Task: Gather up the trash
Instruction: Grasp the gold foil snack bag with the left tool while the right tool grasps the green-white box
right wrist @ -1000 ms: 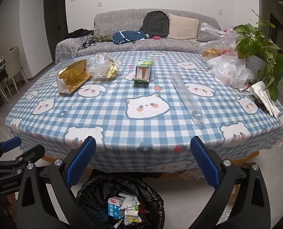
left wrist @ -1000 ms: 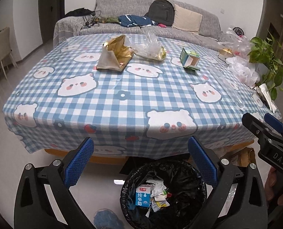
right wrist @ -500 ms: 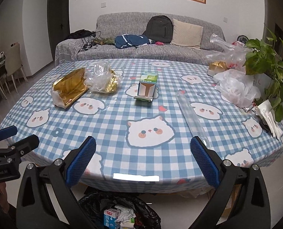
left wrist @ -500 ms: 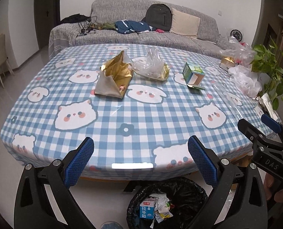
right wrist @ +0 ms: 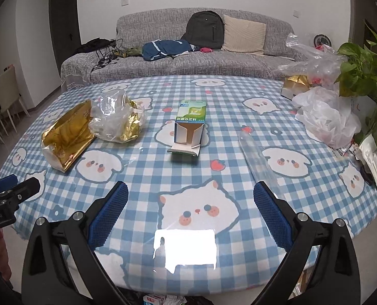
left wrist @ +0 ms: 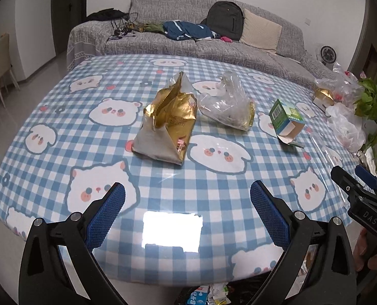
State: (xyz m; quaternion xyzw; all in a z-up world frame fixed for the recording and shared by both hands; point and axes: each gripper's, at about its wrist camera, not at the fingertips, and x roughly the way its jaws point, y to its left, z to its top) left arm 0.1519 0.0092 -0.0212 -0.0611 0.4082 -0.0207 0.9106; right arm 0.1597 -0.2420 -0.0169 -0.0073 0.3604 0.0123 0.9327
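Trash lies on the blue checked table [left wrist: 61, 117]: a gold foil bag [left wrist: 168, 122] [right wrist: 66, 137], a crumpled clear plastic bag [left wrist: 226, 104] [right wrist: 114, 119], an open green and white carton [left wrist: 286, 122] [right wrist: 189, 127] and a clear plastic tube [right wrist: 257, 157]. My left gripper [left wrist: 187, 211] is open and empty over the table's near edge, short of the gold bag. My right gripper [right wrist: 191, 211] is open and empty, short of the carton. The black trash bin [left wrist: 206, 296] with cartons shows just below the table edge.
White plastic bags [right wrist: 325, 117], a gold box [right wrist: 295, 86], napkins [right wrist: 373, 157] and a potted plant [right wrist: 363, 76] crowd the table's right side. A grey sofa [right wrist: 188, 58] with a backpack stands behind. Chairs [right wrist: 5, 96] are at the left.
Both grippers have risen and moved forward from above the trash bin to over the table's near edge. The bin has dropped almost out of view. Both stay open.
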